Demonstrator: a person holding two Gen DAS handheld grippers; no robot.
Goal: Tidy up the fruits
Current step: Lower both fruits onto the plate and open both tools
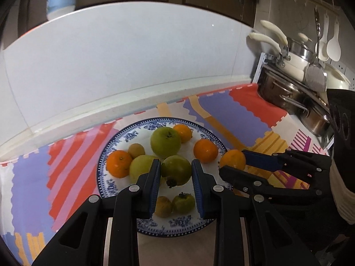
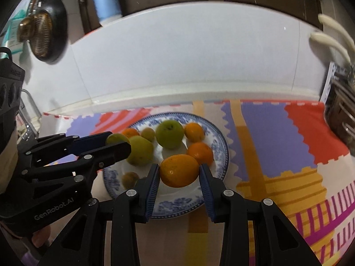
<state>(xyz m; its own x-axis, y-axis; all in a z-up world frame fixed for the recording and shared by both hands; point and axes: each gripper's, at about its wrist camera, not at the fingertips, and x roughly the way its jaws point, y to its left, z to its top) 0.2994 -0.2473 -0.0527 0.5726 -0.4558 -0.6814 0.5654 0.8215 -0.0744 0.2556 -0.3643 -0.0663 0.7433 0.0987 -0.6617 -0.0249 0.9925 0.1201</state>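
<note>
A blue-and-white plate (image 1: pixel 124 137) (image 2: pixel 218 139) on the patterned mat holds several fruits: a large green apple (image 1: pixel 165 141) (image 2: pixel 169 134), oranges (image 1: pixel 205 150), a pale green fruit (image 1: pixel 142 169) and small ones. My left gripper (image 1: pixel 176 168) is shut on a green fruit with a dark calyx (image 1: pixel 177 170) (image 2: pixel 115 138) and holds it over the plate. My right gripper (image 2: pixel 179 170) is shut on an orange (image 2: pixel 179 170) (image 1: pixel 233 159) above the plate's right rim.
Stacked metal pots and pans (image 1: pixel 295 84) stand at the right, with utensils (image 1: pixel 332 44) hanging above. A white tiled wall (image 1: pixel 133 66) runs behind the counter. A dark pan (image 2: pixel 47 33) hangs at the left and a blue bottle (image 2: pixel 106 0) stands on the ledge.
</note>
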